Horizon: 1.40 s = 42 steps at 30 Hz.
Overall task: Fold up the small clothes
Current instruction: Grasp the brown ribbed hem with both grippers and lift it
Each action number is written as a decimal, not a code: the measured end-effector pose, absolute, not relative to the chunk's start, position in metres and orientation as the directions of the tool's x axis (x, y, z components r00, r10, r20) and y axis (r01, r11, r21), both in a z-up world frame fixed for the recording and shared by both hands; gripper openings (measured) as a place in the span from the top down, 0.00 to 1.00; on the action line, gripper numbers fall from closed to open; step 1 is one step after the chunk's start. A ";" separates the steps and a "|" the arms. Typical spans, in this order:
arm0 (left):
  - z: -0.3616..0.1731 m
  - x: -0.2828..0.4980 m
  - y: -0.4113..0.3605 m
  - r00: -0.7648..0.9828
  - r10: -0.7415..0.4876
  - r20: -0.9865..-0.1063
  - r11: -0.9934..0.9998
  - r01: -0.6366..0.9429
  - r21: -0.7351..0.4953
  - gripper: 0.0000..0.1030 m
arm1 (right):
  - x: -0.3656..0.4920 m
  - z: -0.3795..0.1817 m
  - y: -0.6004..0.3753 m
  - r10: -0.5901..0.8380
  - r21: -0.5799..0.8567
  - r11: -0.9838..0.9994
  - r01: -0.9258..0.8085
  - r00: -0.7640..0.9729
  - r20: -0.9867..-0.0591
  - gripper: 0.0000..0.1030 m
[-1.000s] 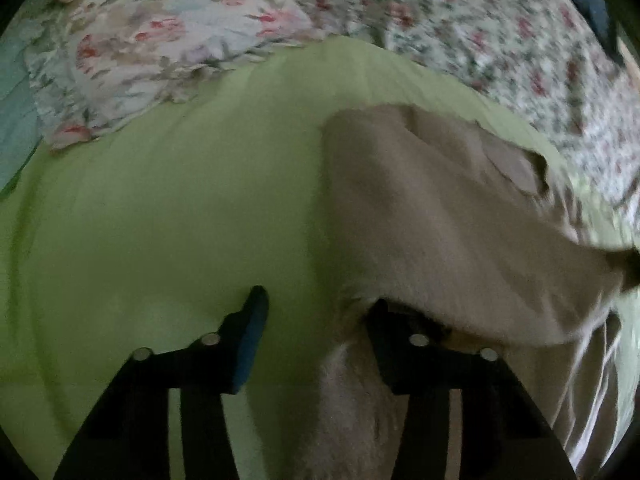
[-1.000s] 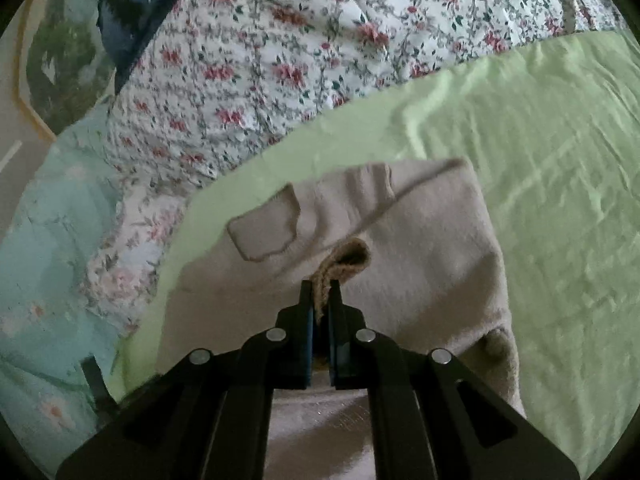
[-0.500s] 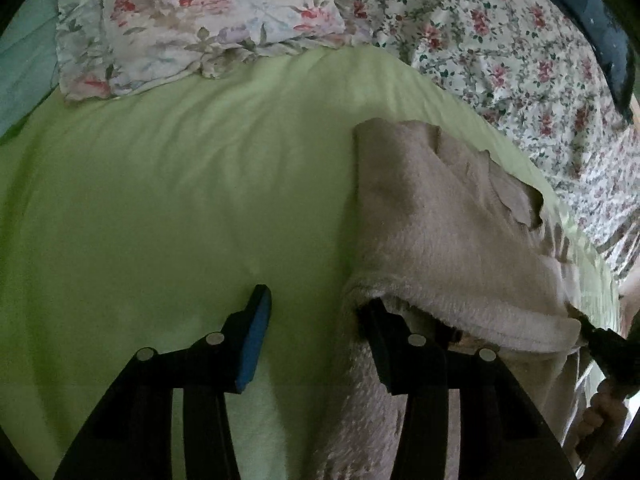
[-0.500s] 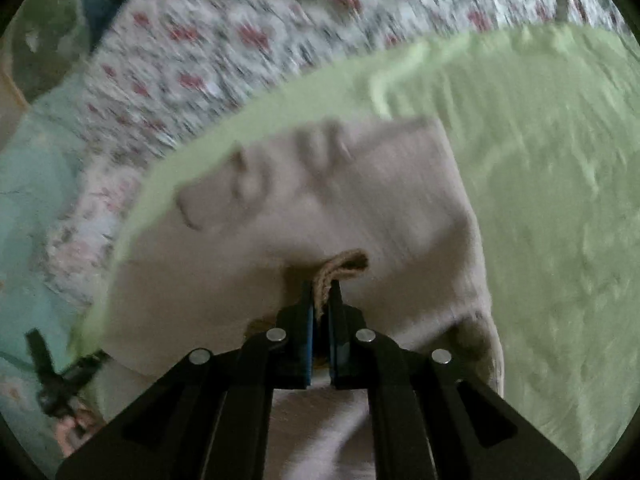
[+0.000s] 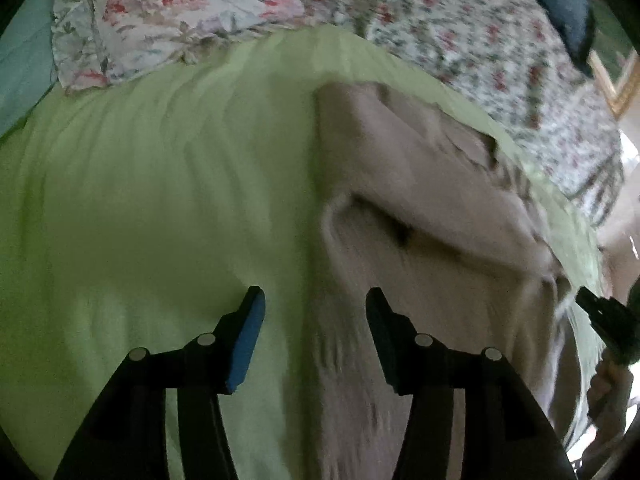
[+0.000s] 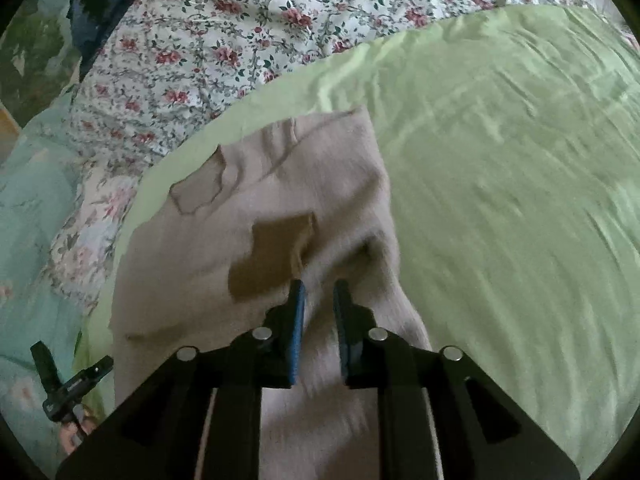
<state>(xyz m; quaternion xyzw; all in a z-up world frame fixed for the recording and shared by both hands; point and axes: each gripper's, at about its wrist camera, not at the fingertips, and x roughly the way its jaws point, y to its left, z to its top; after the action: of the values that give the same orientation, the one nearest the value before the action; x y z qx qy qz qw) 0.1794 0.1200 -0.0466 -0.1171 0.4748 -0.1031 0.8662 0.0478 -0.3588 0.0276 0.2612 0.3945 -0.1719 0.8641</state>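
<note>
Two grippers work over one beige garment lying on a green sheet. Left wrist view: a floral pillow lies at the far left edge of the sheet, with a floral quilt running along the far right. The left gripper hovers with its jaws spread wide and nothing between them; its left finger, faced with a blue pad, is over bare sheet, and its right finger is over the garment's left edge. The garment occupies the right half of this view, its far part doubled over into a thick fold whose lip casts a dark shadow. At the right border the other tool and a hand holding it are partly visible. Right wrist view: the left gripper's black fingers appear small at the lower left, over a pale blue cover. The garment lies centre-left on the sheet, with a patch pocket near its far edge and a darker patch just ahead of the fingers. The right gripper sits low over the cloth, jaws parted by a narrow gap and gripping nothing; fabric shows through the gap. The quilt fills the far background. Both views are somewhat motion-blurred.
</note>
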 end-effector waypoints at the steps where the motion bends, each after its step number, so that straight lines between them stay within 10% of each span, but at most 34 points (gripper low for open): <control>1: -0.046 0.171 0.120 0.521 -0.304 -0.797 0.948 0.083 -0.308 0.46 | 0.039 0.029 -0.356 -0.084 0.318 0.805 0.501 0.627 -0.775 0.73; 32: -0.119 -0.026 0.086 0.176 -0.648 -0.741 0.754 0.289 -0.590 0.34 | -0.162 -0.003 -0.276 0.300 0.466 0.859 0.212 0.530 -0.793 0.52; 37: -0.122 -0.024 0.086 0.179 -0.636 -0.751 0.763 0.290 -0.577 0.54 | -0.149 -0.009 -0.272 0.320 0.475 0.860 0.185 0.531 -0.785 0.52; 42: -0.120 -0.028 0.094 0.190 -0.644 -0.741 0.758 0.290 -0.585 0.91 | -0.154 -0.014 -0.272 0.298 0.445 0.874 0.197 0.507 -0.809 0.91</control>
<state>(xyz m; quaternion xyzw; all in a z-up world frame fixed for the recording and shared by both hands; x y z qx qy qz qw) -0.0275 0.0942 -0.1195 -0.1595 0.5562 -0.3095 0.7546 -0.1542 -0.2719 -0.0140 0.2496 0.4957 0.0302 0.8313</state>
